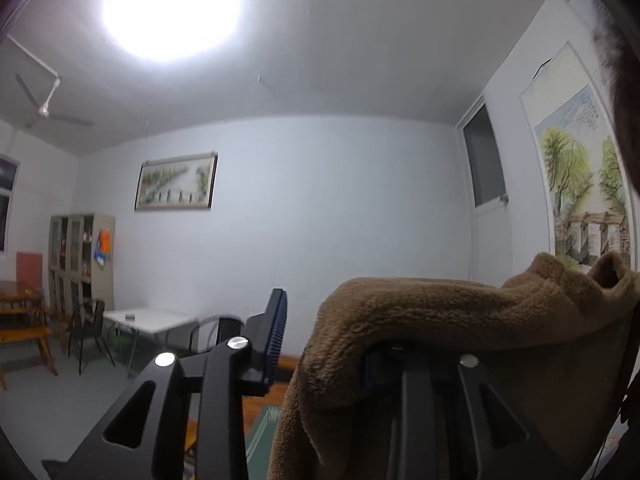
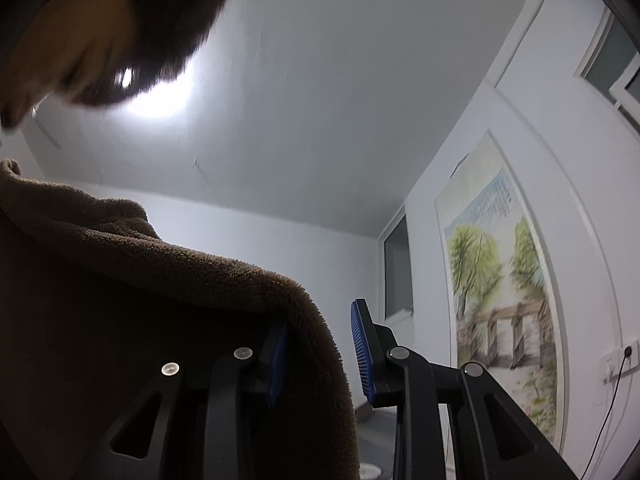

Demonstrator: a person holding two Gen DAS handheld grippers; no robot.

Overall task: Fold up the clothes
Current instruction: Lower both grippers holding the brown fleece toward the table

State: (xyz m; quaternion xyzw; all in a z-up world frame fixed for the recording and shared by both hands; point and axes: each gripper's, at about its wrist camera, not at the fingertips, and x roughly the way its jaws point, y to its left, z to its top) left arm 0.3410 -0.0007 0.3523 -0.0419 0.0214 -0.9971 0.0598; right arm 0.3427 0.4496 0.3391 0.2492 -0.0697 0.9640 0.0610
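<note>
A brown fleece garment [image 1: 440,320] hangs over the right finger of my left gripper [image 1: 326,320] and hides it. The left finger's blue pad [image 1: 278,336] stands bare, with a strip of wall showing between it and the cloth, so this gripper is open. In the right wrist view the same garment [image 2: 160,280] is draped over the left finger of my right gripper [image 2: 320,312]. Its edge hangs down between the jaws. The right blue pad [image 2: 362,352] is bare, a thin sliver away from the cloth. Both grippers are held up in the air.
A person's head [image 2: 100,20] leans in at the top left, with hair [image 1: 624,80] at the right edge. A scroll painting [image 2: 500,280] and a door [image 1: 488,208] are on the right wall. A white table [image 1: 152,320], chairs and a cabinet [image 1: 80,256] stand far left.
</note>
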